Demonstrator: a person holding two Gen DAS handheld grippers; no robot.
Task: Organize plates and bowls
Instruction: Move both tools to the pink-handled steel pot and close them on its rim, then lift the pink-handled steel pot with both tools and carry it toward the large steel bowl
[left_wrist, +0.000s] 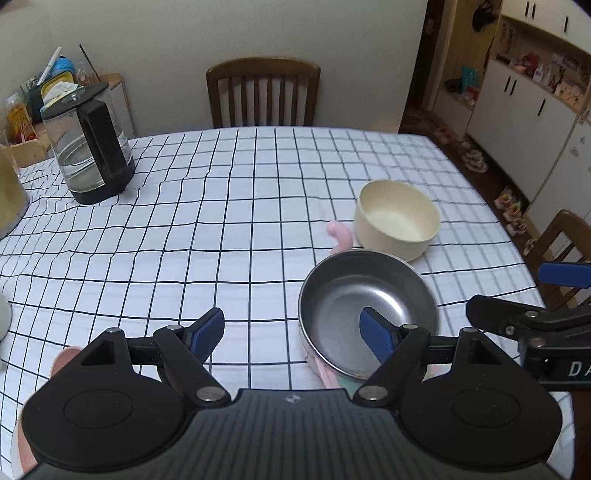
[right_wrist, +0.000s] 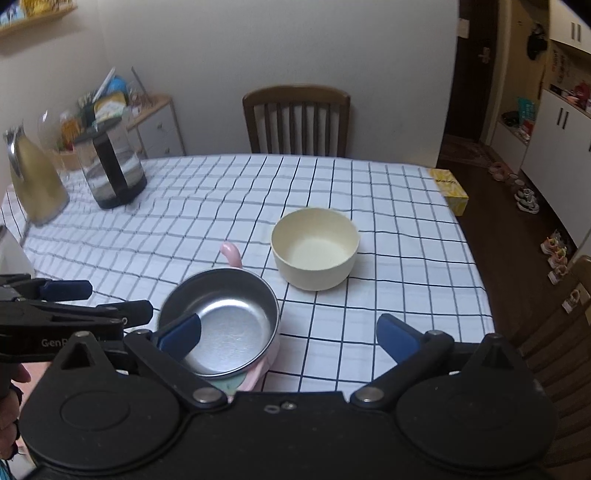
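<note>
A: What is sitting at the far left of the tabletop (right_wrist: 406, 258)?

B: A yellowish jug (right_wrist: 35, 181) is standing at the left edge, and a glass kettle (left_wrist: 88, 147) with a black handle is standing just to the right of it, both on the checked cloth.

A: And the left tongs (left_wrist: 293, 330)?

B: They are hanging over the near side with the fingers spread wide and nothing between them. The right-hand pad is showing over the inside of the steel bowl (right_wrist: 221, 325); whether it is touching, I cannot tell.

A: Where is that steel bowl lying?

B: It is resting near the front edge on top of a pink dish (right_wrist: 258, 373) with a curled handle poking out behind it.

A: And further right?

B: A cream bowl (right_wrist: 314, 251) is standing upright just behind and to the right of the steel one, apart from it.

A: The right tongs (right_wrist: 290, 338)?

B: They are gaping fully, holding nothing, with the left pad showing over the steel bowl's near rim. A yellow box (right_wrist: 448, 190) is lying at the far right corner.
</note>
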